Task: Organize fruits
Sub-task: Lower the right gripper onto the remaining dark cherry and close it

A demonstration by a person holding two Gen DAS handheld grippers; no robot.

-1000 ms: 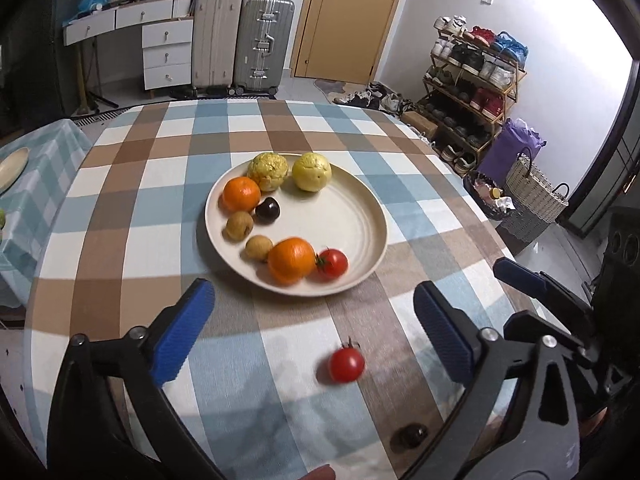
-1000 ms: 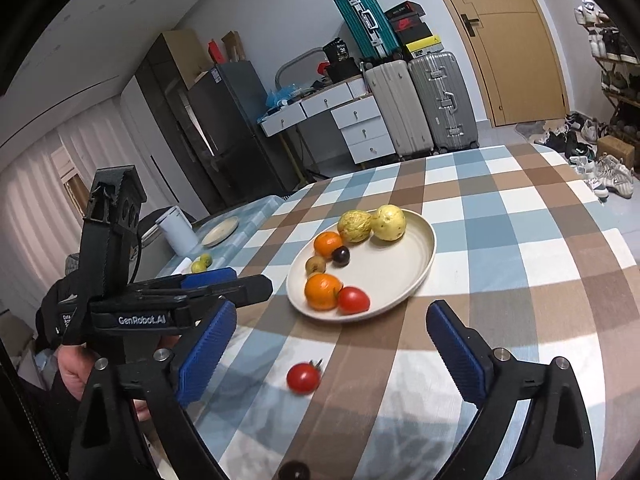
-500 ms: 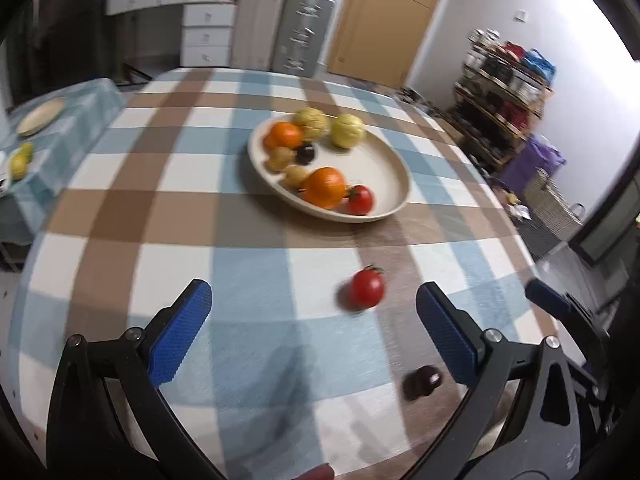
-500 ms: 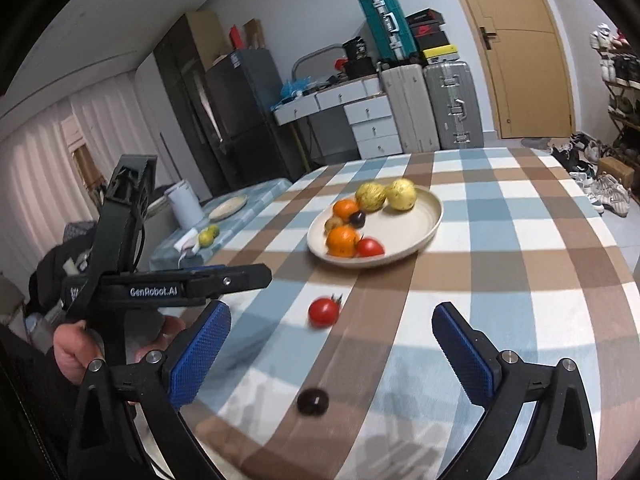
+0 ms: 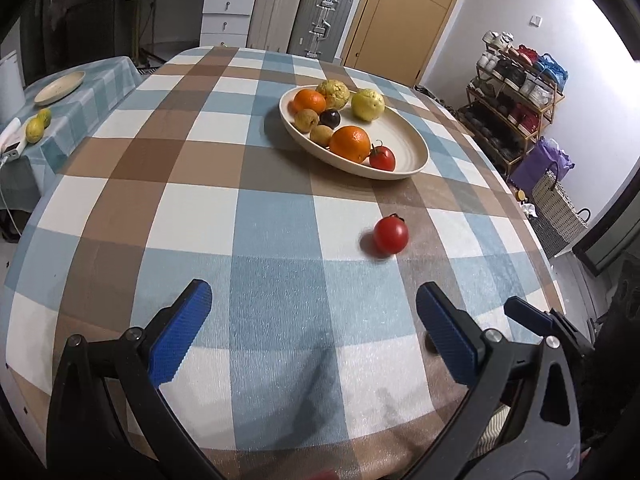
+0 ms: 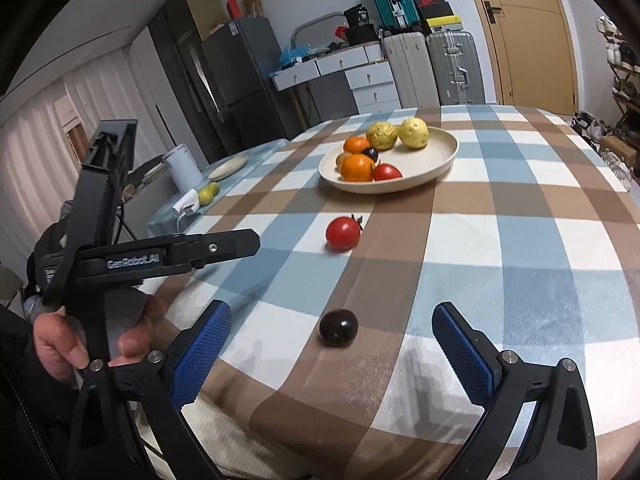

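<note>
On checked table [image 6: 520, 240]: loose tomato [image 6: 343, 233] at 6 o'clock from plate [image 6: 436, 168], dark fruit [image 6: 338, 327], maybe plum, nearer edge. Left gripper [image 5: 312, 336] & right gripper [image 6: 332, 348] wide open, empty.

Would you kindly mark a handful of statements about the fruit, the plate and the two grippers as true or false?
1. A red tomato lies on the tablecloth, outside the plate. True.
2. The right gripper is shut on the dark plum. False: it is open, with the plum lying on the cloth between its fingers, untouched.
3. The plate holds two oranges. True.
4. The left gripper holds a tomato. False: it is open and empty.
5. The plate is empty. False: it holds several fruits, including a second tomato.
</note>
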